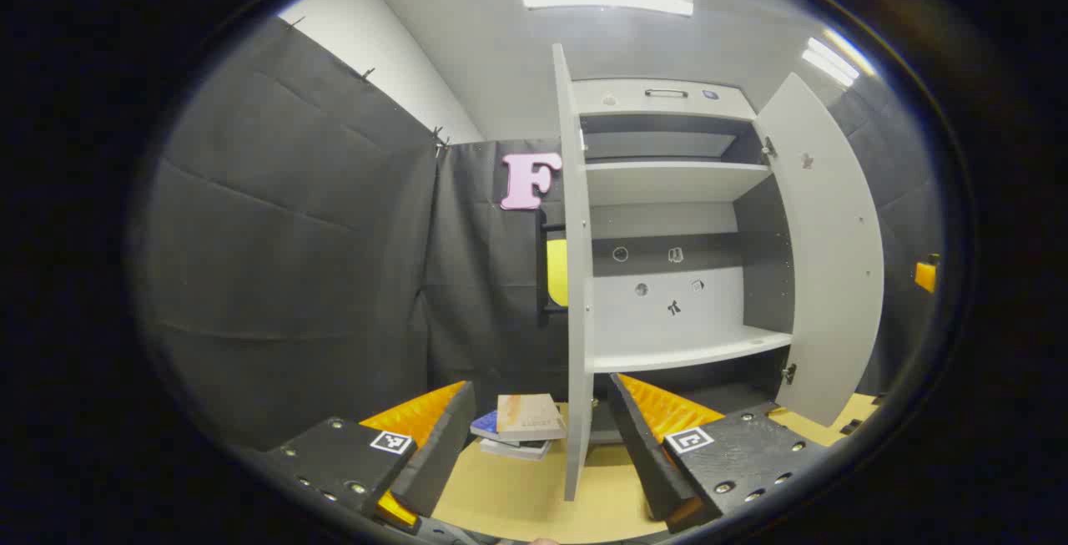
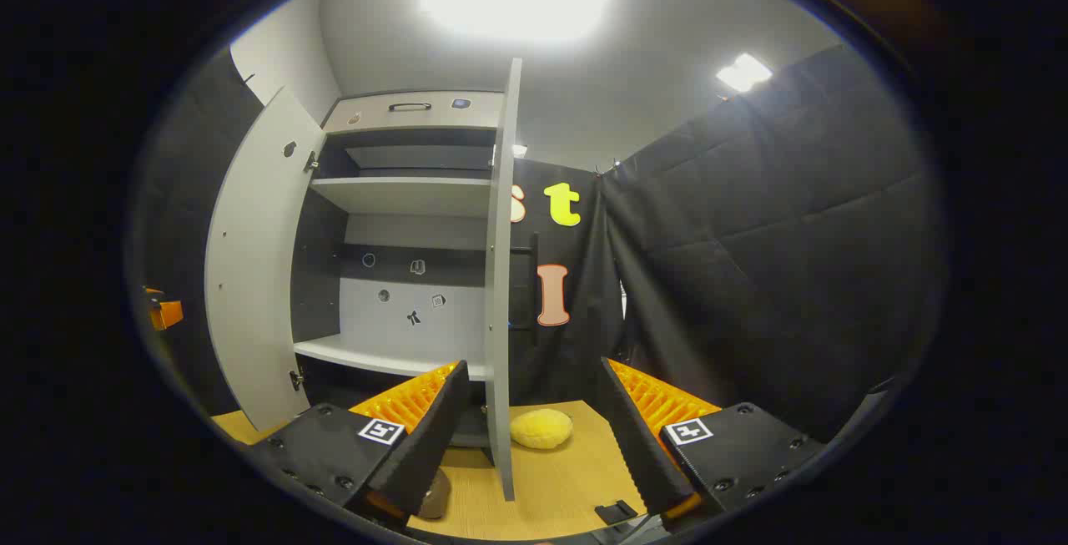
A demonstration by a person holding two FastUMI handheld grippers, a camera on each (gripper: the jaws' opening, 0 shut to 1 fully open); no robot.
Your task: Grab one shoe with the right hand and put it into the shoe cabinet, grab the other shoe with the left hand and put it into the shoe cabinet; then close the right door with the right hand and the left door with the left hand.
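Observation:
The shoe cabinet (image 1: 667, 186) stands on the wooden table with both doors swung wide. In the left gripper view its left door (image 1: 576, 278) is edge-on just beyond my left gripper (image 1: 541, 386), which is open and holds nothing; the right door (image 1: 826, 253) angles off to the right. In the right gripper view the right door (image 2: 499, 278) is edge-on ahead of my open, empty right gripper (image 2: 532, 370), with the left door (image 2: 250, 278) at the left. The white shelves (image 2: 400, 193) look bare. A brown rounded thing (image 2: 434, 495) lies half hidden behind a finger; I cannot tell what it is.
A small stack of books (image 1: 521, 426) lies on the table (image 1: 501, 495) left of the left door. A yellow round soft thing (image 2: 541, 428) sits right of the right door, and a small black piece (image 2: 617, 512) lies near the front edge. Black cloth walls enclose the booth.

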